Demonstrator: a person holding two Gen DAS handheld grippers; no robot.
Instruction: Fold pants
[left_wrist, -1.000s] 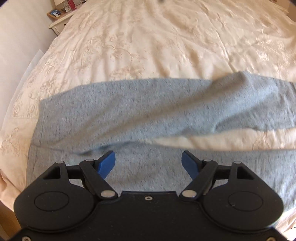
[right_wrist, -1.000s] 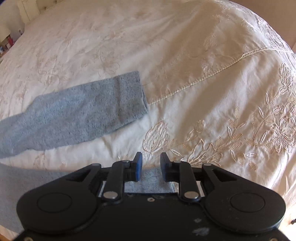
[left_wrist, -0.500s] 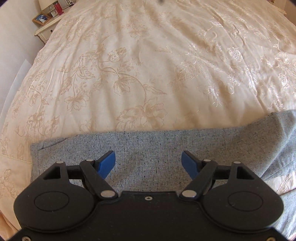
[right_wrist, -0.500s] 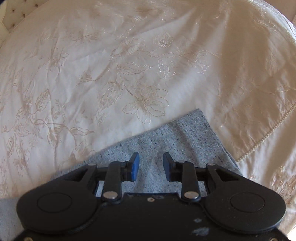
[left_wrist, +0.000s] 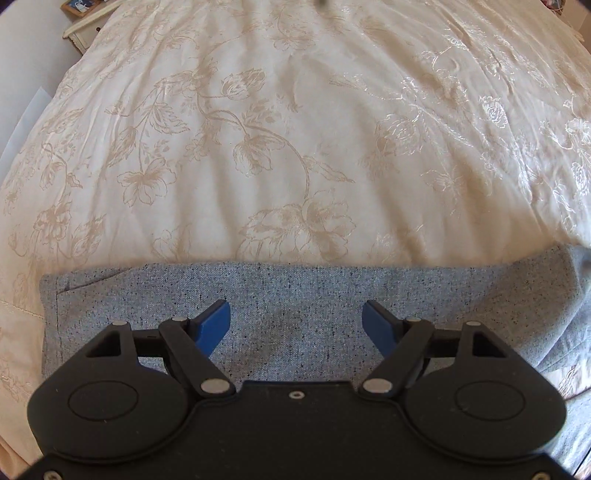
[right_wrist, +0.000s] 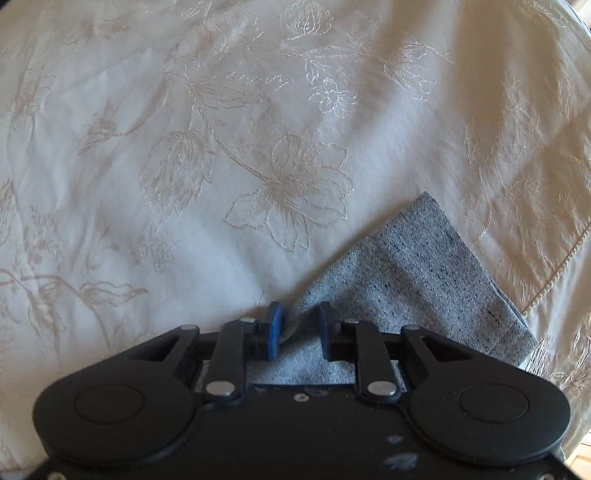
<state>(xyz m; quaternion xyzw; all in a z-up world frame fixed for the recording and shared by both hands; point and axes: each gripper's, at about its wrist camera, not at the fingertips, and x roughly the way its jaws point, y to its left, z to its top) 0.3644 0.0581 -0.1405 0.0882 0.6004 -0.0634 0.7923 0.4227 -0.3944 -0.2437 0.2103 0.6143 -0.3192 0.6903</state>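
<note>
Grey speckled pants (left_wrist: 295, 291) lie flat on the bed, filling the lower part of the left wrist view, with a pocket seam at their left end. Pointing steeply down over this wide part, my left gripper (left_wrist: 295, 325) is open and nothing is between its blue pads. In the right wrist view the leg end of the pants (right_wrist: 424, 273) lies slanted, its cuff toward the right. My right gripper (right_wrist: 301, 325) has its jaws drawn in on the upper edge of that leg. A pinch of grey cloth is bunched up between the pads.
A cream bedspread (left_wrist: 295, 147) with embroidered flowers covers the whole bed beyond the pants. A bedside table (left_wrist: 85, 26) with a picture frame stands at the far left past the bed's edge. A corded seam (right_wrist: 546, 288) crosses the bedspread (right_wrist: 184, 147) right of the cuff.
Both grippers have moved across the pants to their far edge and come lower. The right jaws have narrowed onto the leg's edge. The left jaws stay just as wide.
</note>
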